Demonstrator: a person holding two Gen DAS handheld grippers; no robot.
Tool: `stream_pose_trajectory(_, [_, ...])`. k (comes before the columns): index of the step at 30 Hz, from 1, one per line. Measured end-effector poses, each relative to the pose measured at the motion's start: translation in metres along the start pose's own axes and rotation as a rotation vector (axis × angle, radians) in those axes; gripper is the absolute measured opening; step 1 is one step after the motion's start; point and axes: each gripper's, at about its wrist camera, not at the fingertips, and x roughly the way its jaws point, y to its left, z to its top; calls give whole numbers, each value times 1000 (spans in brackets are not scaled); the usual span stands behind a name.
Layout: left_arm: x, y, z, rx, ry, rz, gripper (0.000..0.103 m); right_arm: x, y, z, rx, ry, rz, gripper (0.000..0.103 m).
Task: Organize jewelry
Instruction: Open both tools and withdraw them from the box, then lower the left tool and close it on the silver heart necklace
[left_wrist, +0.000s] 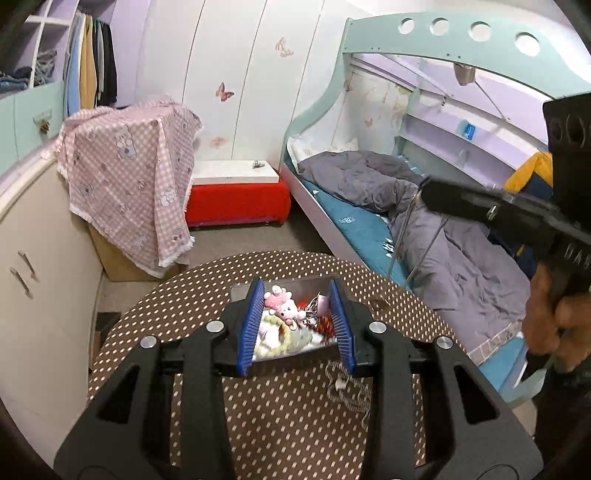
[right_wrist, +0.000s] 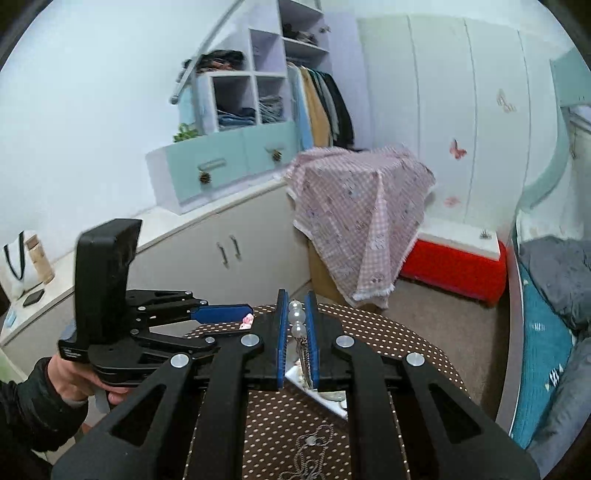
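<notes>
The pearl necklace (right_wrist: 297, 318) sits pinched between the blue pads of my right claw (right_wrist: 297, 345), three pale beads showing above the pads and a thin chain hanging below them; the pads are nearly together, closed on it, and it hangs in the air over the table. Seen from my left side, that strand (left_wrist: 417, 236) trails down as a thin line from the right claw's dark tip (left_wrist: 428, 195). My left claw (left_wrist: 297, 325) is partly open, its blue pads standing apart with nothing pressed between them. Beneath it on the table lies the clear box (left_wrist: 280, 286), holding pink plush charms (left_wrist: 282, 304), a silver hair clip (left_wrist: 314, 310) and a pale ring-shaped band (left_wrist: 280, 338); the box rests near the far edge of the round table with its brown dotted cloth (left_wrist: 288, 424). A second chain (right_wrist: 306, 454) lies loose on that cloth, close to me. My left hand (right_wrist: 79, 380) grips its handle at the lower left of the right view. Beyond the table are a pink checked cloth (left_wrist: 129, 177) draped over something, a red bench (left_wrist: 236, 205) and a bed with a grey quilt (left_wrist: 461, 258).
</notes>
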Motion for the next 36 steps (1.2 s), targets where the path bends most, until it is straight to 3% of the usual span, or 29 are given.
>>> stream_pose_trajectory(4, [31, 1, 10, -10, 58, 5, 37, 29, -22, -7, 62, 68, -19, 8])
stream_pose_trajectory(6, [45, 2, 11, -17, 93, 28, 57, 42, -34, -15, 110, 105, -50, 12])
stream_pose_trajectory(7, [48, 4, 11, -25, 93, 50, 82, 44, -39, -19, 129, 111, -68, 18])
stream_pose_trajectory(8, [49, 6, 11, -36, 83, 69, 90, 45, -43, -22, 150, 111, -93, 43])
stream_pose_trajectory(9, [48, 10, 9, -52, 72, 80, 90, 41, -48, -27, 173, 93, -120, 79])
stream_pose_trajectory(11, [45, 15, 7, -75, 69, 103, 92, 32, -52, -30, 195, 47, -132, 94])
stream_pose_trajectory(15, [29, 19, 1, -95, 28, 169, 92, 11, -61, -33, 240, -2, -195, 95])
stream_pose_trajectory(25, [-13, -2, -23, -32, -77, 202, 93, -25, -57, -52, 245, -46, -252, 95])
stream_pose_trajectory(36, [-13, -19, -63, 5, -46, 175, 93, -55, -50, -98, 278, -28, -273, 95])
